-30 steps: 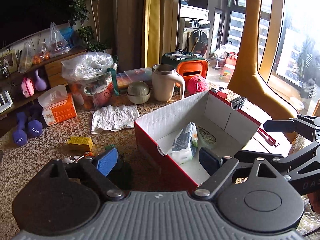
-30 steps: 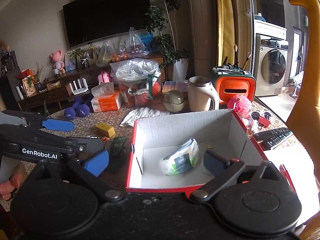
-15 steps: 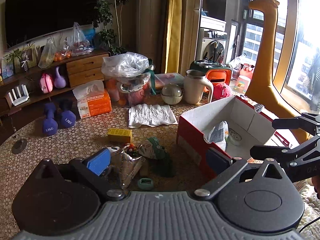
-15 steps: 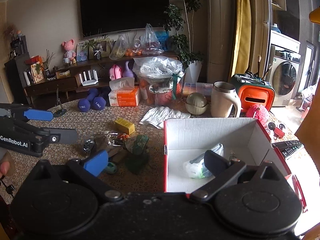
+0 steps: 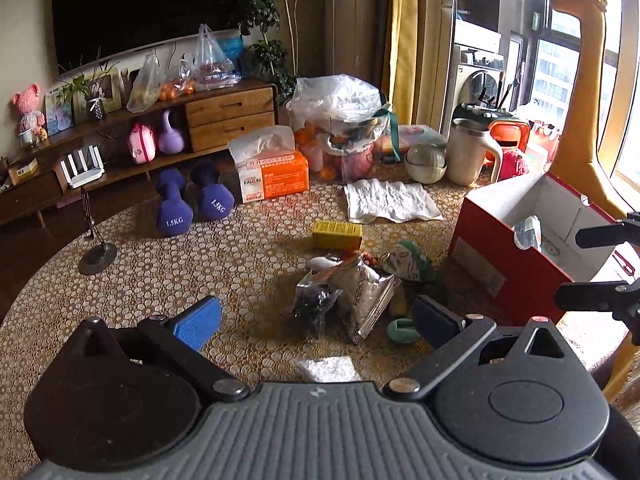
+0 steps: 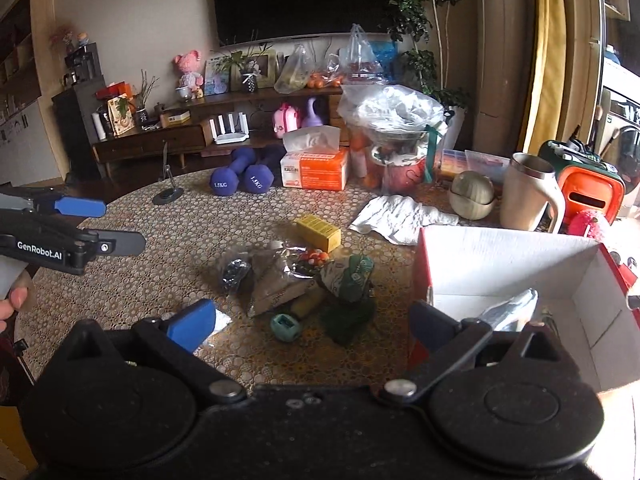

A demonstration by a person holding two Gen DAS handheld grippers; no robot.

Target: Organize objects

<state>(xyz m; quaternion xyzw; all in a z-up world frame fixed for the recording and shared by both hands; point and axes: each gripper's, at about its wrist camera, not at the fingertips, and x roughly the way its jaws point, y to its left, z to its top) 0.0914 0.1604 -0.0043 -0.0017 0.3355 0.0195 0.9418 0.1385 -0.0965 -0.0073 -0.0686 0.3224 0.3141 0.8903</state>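
A red box with white inside [image 5: 516,252] [image 6: 496,256] stands at the table's right and holds a plastic packet [image 6: 512,312]. A pile of small items lies left of it: clear packets [image 5: 352,296] [image 6: 276,284], a green pouch [image 5: 412,264] [image 6: 352,276], a teal piece [image 5: 402,330] [image 6: 285,326], a yellow box [image 5: 337,234] [image 6: 318,233] and a small white packet [image 5: 326,368]. My left gripper [image 5: 316,320] is open and empty, just short of the pile. My right gripper [image 6: 308,320] is open and empty, near the pile and the box's left wall.
Two purple dumbbells [image 5: 192,204], an orange tissue box [image 5: 272,178], a bag of fruit [image 5: 344,132], a white cloth [image 5: 390,200], a round bowl [image 5: 426,162] and a beige mug [image 5: 470,156] line the table's back. A small stand [image 5: 96,256] is at the left.
Both grippers have pulled back and swung left, away from over the box toward the pile of small items. Both stayed open and empty.
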